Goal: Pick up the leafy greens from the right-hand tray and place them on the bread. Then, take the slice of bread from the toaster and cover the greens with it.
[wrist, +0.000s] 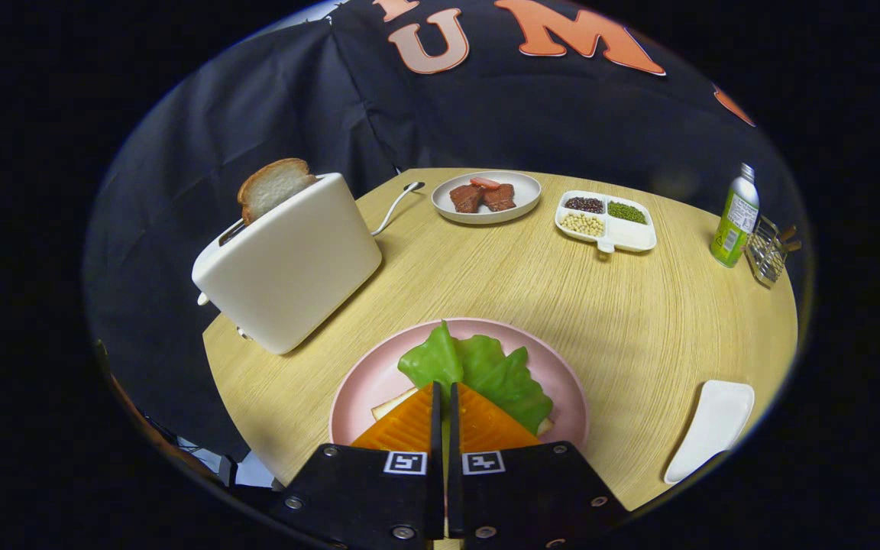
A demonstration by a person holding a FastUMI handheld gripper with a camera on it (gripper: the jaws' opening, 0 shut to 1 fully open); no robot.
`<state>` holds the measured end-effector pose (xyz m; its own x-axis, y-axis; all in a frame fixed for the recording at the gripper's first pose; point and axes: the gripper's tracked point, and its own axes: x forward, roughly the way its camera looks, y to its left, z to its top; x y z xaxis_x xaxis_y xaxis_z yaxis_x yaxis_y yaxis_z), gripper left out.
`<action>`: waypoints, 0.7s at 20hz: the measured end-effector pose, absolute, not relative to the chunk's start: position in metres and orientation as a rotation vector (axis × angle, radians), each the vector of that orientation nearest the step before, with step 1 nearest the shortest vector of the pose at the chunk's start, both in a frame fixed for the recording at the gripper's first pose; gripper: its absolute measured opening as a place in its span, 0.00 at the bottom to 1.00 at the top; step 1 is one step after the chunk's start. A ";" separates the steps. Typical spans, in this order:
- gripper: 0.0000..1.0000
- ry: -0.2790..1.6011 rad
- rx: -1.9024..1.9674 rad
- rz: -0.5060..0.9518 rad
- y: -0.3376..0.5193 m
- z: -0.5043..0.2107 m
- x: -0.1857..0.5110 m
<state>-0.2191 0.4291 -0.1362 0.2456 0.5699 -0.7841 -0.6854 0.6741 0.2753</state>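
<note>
2 fingers of the gripper (444, 389) are nearly closed w/ a thin slit between them, tips pinching the near edge of the leafy greens (486, 370), so I'd call it clenched on the leaf. Greens lie on the pink plate (363, 382), spread over a bread slice (390, 403) whose pale corner peeks out beside the fingers; leaf runs from the tips ahead and off to the right. White tray (715, 428) at right has no greens on it.

Step 1 looks basically done, release pending. Next target: toaster bread (273, 187), standing upright in the slot of the white toaster (295, 267), ahead and well left of the fingers, slice's flat face roughly crosswise to the approach. Gripper prob. needs to swing left and come at the top crust from above.

Beyond: meat plate (486, 198), bean dish (606, 220), green bottle (735, 218) on the table (638, 305).
</note>
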 end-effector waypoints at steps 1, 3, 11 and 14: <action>0.04 1.015 -0.133 0.866 0.431 -0.137 -0.222; 0.09 1.009 -0.136 0.875 0.434 -0.135 -0.224; 0.32 0.960 -0.078 0.881 0.456 -0.095 -0.211; 0.48 0.948 -0.072 0.895 0.471 -0.077 -0.207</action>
